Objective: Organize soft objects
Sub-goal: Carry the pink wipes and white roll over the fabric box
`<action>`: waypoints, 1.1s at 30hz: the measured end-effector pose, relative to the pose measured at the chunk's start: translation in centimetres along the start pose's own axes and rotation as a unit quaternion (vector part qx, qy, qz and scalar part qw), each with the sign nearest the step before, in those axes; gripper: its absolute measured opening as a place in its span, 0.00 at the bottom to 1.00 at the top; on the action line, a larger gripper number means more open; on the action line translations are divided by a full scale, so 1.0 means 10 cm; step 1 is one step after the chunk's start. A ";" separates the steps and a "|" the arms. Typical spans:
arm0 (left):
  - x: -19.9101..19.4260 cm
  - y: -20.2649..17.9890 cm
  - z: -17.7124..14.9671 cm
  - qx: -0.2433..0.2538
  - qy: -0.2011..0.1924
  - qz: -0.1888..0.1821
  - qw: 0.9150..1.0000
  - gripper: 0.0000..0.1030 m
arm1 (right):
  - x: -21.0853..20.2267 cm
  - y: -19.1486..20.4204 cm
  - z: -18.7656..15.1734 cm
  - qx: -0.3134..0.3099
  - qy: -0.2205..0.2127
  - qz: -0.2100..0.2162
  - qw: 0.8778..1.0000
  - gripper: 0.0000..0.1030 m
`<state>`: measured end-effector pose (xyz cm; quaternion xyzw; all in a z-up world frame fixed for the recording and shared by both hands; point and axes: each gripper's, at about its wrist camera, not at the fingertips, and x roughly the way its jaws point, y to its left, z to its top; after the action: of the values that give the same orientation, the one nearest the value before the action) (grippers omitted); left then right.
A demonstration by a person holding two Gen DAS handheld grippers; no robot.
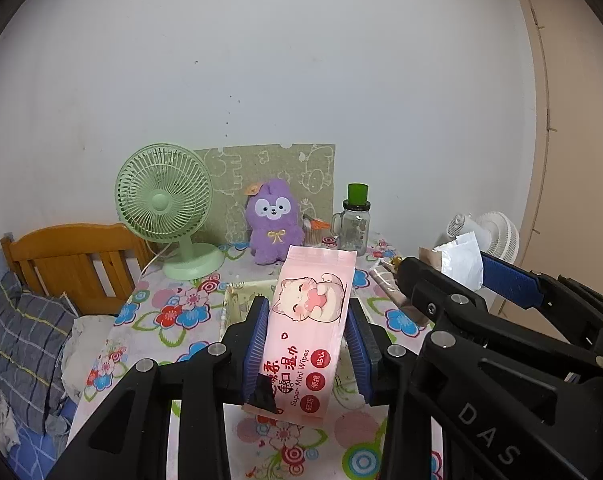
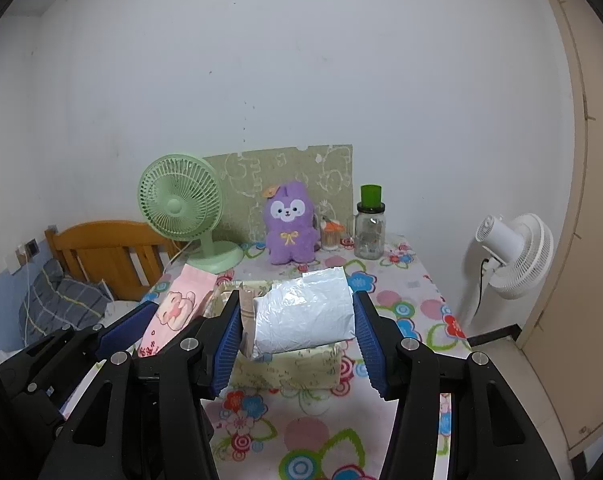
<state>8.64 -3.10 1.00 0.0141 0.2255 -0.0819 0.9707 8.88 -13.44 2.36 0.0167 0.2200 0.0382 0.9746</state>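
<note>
above the floral table [image 2: 405, 280], two claws, each pinching one pack: pink wipes [image 1: 307, 320], silver pouch [image 2: 305, 312]

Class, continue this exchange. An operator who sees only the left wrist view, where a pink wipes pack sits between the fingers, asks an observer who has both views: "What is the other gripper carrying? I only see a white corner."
Observer: The right gripper is shut on a silver foil pack, with a thin brown packet squeezed against one finger.
Operator: What is beneath that pack?
Observer: A cream patterned box on the flowered tablecloth, directly under it. I cannot tell whether they touch.
Operator: Is the white fan on the table?
Observer: No. The white fan stands beyond the table's right edge, and a dark cord hangs from it.
</note>
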 end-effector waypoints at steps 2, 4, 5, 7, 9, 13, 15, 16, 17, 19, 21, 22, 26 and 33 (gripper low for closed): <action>0.07 0.02 0.03 -0.001 0.001 0.001 1.000 0.38 | 0.06 0.00 0.03 0.000 0.001 0.000 1.000 0.55; 0.12 0.04 0.04 -0.001 0.003 0.002 1.000 0.38 | 0.14 -0.01 0.05 0.001 0.003 0.002 1.000 0.55; 0.17 0.05 0.05 -0.002 0.005 0.005 1.000 0.38 | 0.18 -0.01 0.07 0.002 0.005 0.003 1.000 0.55; 0.26 0.07 0.06 -0.003 0.011 0.005 1.000 0.38 | 0.29 0.00 0.08 0.003 0.011 0.004 1.000 0.55; 0.39 0.11 0.08 -0.005 0.021 0.008 1.000 0.38 | 0.40 0.01 0.10 0.003 0.015 0.002 1.000 0.55; 0.61 0.16 0.10 -0.010 0.035 0.010 0.999 0.38 | 0.66 0.01 0.10 0.009 0.026 0.006 1.000 0.55; 0.72 0.19 0.11 -0.012 0.041 0.010 0.999 0.38 | 0.79 0.00 0.11 0.012 0.035 0.010 0.999 0.55; 0.77 0.20 0.11 -0.014 0.042 0.009 0.999 0.38 | 0.84 0.01 0.11 0.012 0.036 0.010 0.999 0.55; 0.82 0.22 0.12 -0.016 0.043 0.007 0.999 0.38 | 0.88 0.01 0.11 0.012 0.038 0.010 0.999 0.55; 0.93 0.26 0.12 -0.023 0.050 0.000 0.998 0.38 | 1.00 0.03 0.13 0.007 0.037 0.013 0.999 0.55; 1.04 0.30 0.12 -0.027 0.056 -0.004 0.998 0.38 | 1.08 0.05 0.14 0.003 0.037 0.011 0.999 0.55; 1.08 0.31 0.12 -0.029 0.057 -0.004 0.998 0.38 | 1.15 0.06 0.15 0.001 0.040 0.010 0.999 0.55; 1.29 0.39 0.10 -0.037 0.066 -0.008 0.997 0.39 | 1.36 0.09 0.14 -0.001 0.048 0.008 0.999 0.55; 1.60 0.50 0.03 -0.050 0.084 -0.008 0.995 0.42 | 1.71 0.14 0.09 -0.005 0.068 0.015 0.998 0.55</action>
<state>23.73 -0.61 -5.82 -0.0291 0.3100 -0.0769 0.9472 24.55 -10.67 -4.04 0.0122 0.2855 0.0548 0.9567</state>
